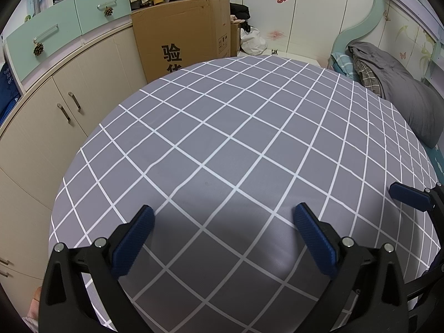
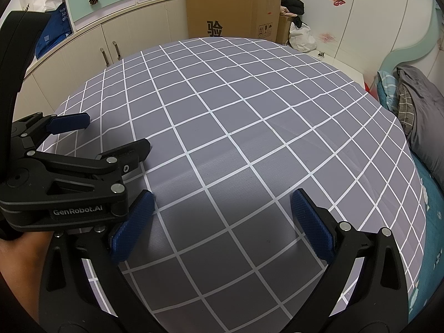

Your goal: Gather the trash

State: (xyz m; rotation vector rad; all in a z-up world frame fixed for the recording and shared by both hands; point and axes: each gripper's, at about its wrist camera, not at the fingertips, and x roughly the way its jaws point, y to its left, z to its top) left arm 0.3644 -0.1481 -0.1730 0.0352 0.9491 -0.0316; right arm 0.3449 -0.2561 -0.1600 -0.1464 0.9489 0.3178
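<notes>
Two hand-held grippers, jaws spread, over checked sheet.

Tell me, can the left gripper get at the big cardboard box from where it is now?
Probably not yet. The left gripper is open and empty, but the whole checked bed sheet lies between it and the cardboard box, which stands beyond the far edge.

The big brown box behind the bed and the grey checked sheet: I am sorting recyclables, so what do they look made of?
The big brown box looks like corrugated cardboard: matte, creased flaps, printed shipping marks. The grey checked sheet seems woven fabric, matte, with soft ripples and a fine ribbed weave; fibre unclear.
</notes>
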